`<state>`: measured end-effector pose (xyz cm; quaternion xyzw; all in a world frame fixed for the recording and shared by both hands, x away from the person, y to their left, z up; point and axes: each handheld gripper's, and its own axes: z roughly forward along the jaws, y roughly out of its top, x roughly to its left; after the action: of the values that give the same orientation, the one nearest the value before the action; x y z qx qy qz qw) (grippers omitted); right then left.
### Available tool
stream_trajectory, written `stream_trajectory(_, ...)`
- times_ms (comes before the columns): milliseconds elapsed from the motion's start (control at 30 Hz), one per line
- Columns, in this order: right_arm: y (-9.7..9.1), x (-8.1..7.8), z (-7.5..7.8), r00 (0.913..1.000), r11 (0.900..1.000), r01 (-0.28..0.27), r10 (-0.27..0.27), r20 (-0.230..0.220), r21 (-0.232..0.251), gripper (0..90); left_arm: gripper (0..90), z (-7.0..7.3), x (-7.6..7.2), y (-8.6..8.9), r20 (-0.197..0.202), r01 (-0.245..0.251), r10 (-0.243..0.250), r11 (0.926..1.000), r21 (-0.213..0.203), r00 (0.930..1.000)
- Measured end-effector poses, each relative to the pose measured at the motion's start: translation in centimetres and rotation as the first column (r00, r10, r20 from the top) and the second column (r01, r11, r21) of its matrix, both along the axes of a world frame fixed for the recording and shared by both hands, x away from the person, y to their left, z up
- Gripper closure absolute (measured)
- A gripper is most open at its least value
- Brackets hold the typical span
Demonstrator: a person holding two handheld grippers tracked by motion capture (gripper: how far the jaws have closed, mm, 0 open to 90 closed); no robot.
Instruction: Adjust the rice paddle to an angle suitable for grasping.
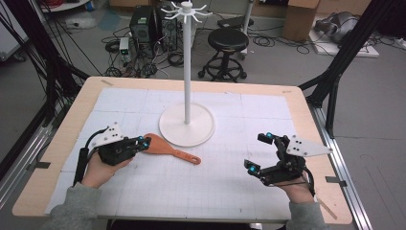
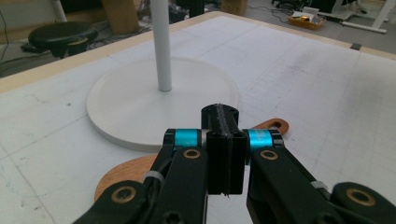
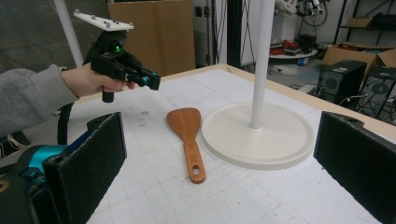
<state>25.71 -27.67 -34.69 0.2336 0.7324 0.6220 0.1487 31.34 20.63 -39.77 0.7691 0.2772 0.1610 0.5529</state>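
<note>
Our left gripper (image 1: 142, 141) has its jaws pressed together on nothing, hovering just above the blade of the wooden spatula (image 1: 168, 149), which lies flat at seven o'clock of the white stand (image 1: 186, 125), blade touching its base. Our right gripper (image 1: 259, 152) waits well apart at four o'clock, jaws spread wide. Descending closed, we would likely shove the spatula against the base instead of gripping it

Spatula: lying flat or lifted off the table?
Lying flat. The right gripper view shows the spatula resting on the mat beside the stand base; the left tool is above it, shut and empty.
</note>
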Motion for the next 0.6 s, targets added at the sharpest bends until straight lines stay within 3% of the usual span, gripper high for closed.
stream_trajectory(67, 0.1, 0.1, -0.1, 1.0000, 1.0000, 0.004, -0.004, 0.002, -0.008, 0.9, 89.6, -0.4, 0.5, -0.2, -0.013, -0.011, 0.011, 0.9999, 0.013, 0.9999)
stream_trajectory(100, 0.1, 0.1, -0.2, 1.0000, 0.9999, 0.000, 0.000, -0.007, -0.016, 0.9, 89.6, -0.7, 0.9, -0.4, -0.022, -0.014, 0.015, 0.9991, 0.041, 0.9996)
stream_trajectory(267, 0.2, 0.1, -0.2, 1.0000, 0.9999, -0.002, 0.002, -0.007, -0.016, 0.9, 89.6, -1.1, 1.9, -0.3, -0.046, -0.046, 0.049, 0.9973, 0.057, 0.9978)
stream_trajectory(367, 0.1, 0.1, -0.2, 1.0000, 0.9999, 0.003, -0.003, -0.008, -0.011, 0.9, 89.6, -1.2, 2.2, -0.3, -0.039, -0.069, 0.072, 0.9950, 0.072, 0.9966)
stream_trajectory(433, 0.0, 0.2, -0.2, 1.0000, 1.0000, 0.000, 0.000, -0.008, -0.006, 0.9, 89.7, -1.4, 2.5, -0.2, -0.023, -0.067, 0.069, 0.9954, 0.068, 0.9974)
stream_trajectory(600, 0.1, 0.3, -0.2, 0.9999, 0.9999, -0.013, 0.013, -0.010, -0.008, 0.9, 89.7, -2.0, 3.5, -0.1, -0.047, -0.066, 0.070, 0.9956, 0.066, 0.9965)
